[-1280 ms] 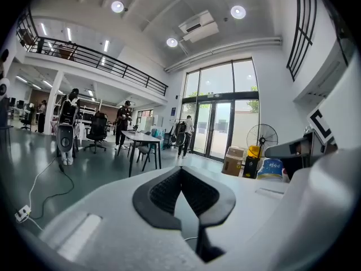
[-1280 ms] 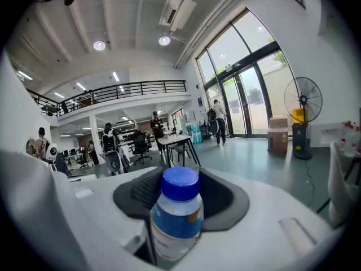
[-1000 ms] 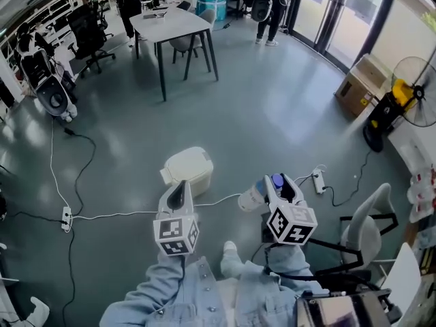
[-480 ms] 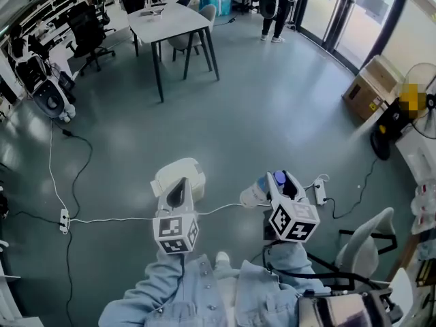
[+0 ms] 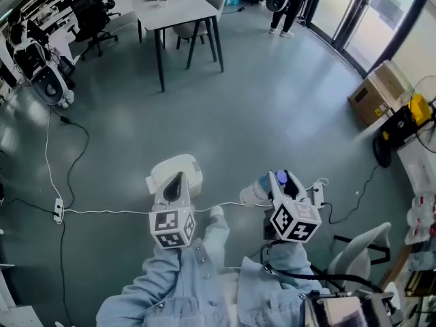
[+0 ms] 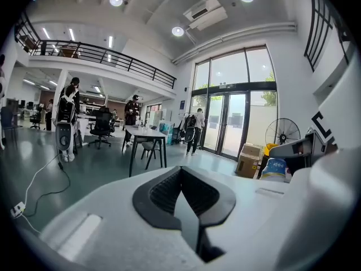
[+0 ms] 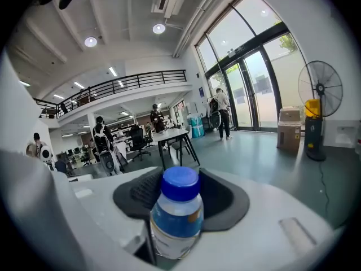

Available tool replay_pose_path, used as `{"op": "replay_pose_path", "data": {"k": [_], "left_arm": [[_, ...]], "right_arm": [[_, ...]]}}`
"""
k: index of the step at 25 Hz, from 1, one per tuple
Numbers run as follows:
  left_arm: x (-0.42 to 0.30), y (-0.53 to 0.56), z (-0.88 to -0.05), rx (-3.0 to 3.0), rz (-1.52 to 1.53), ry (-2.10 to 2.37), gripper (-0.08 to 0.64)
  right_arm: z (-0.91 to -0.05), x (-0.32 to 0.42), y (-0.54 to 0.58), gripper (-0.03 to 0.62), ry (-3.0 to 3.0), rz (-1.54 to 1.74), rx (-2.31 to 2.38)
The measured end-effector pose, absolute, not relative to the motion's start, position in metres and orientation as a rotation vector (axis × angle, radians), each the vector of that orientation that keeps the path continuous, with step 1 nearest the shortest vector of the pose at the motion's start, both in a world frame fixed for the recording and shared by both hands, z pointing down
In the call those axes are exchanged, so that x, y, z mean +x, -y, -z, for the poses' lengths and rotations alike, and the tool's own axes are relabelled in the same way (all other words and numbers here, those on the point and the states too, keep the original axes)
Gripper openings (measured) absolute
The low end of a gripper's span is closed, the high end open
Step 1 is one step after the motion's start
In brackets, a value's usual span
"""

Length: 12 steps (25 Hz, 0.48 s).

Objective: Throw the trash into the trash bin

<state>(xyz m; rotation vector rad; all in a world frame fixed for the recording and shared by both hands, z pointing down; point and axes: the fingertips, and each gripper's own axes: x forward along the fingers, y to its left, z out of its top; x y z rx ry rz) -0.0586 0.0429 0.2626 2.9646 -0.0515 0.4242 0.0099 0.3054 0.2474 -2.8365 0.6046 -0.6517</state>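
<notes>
Grey floor carries the white trash bin (image 5: 170,171). The left gripper (image 5: 178,177), jaws together and empty, shows over the bin's near edge. At about 3 o'clock from the bin, the blue-capped bottle (image 5: 255,192) sits clamped in the right gripper (image 5: 281,180), the farther one.

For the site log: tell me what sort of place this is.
Probably an open-plan office or lab hall: a white table on a bare floor, black office chairs by desks, tall glass doors and a railed upper balcony.
</notes>
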Motion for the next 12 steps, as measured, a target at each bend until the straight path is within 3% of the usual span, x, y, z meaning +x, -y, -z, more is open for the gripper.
{"op": "replay_pose_path", "data": {"k": [12], "left_arm": [[0.032,-0.005,-0.295,2.875,-0.390,0.215,0.009]], "right_arm": [[-0.254,0.120,-0.274,0.202,-0.725,0.678,-2.882]]}}
